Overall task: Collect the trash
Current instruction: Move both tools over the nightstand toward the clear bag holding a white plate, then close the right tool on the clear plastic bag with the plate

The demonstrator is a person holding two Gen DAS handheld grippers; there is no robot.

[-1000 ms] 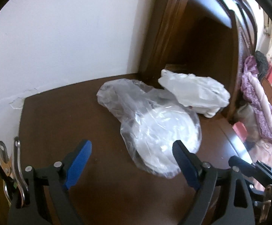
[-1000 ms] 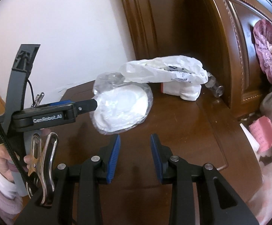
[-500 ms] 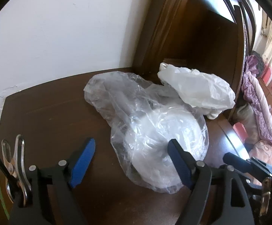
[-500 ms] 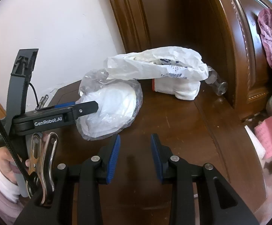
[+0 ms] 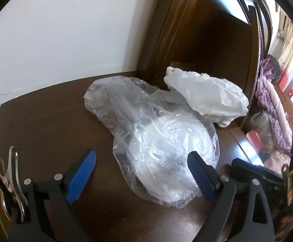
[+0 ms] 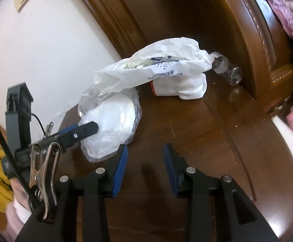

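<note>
The clear bag lies at the centre of the dark surface, touching the white bag behind it. The left gripper has just been opening, its fingers wide around the clear bag's near end without pressing. The right gripper has opened slightly and is empty.

Bare wood is left open on the dark tabletop toward the wall. The middle is blocked by a clear bag and, partly lying over it, a white bag (a carved headboard closes off the far side).
</note>
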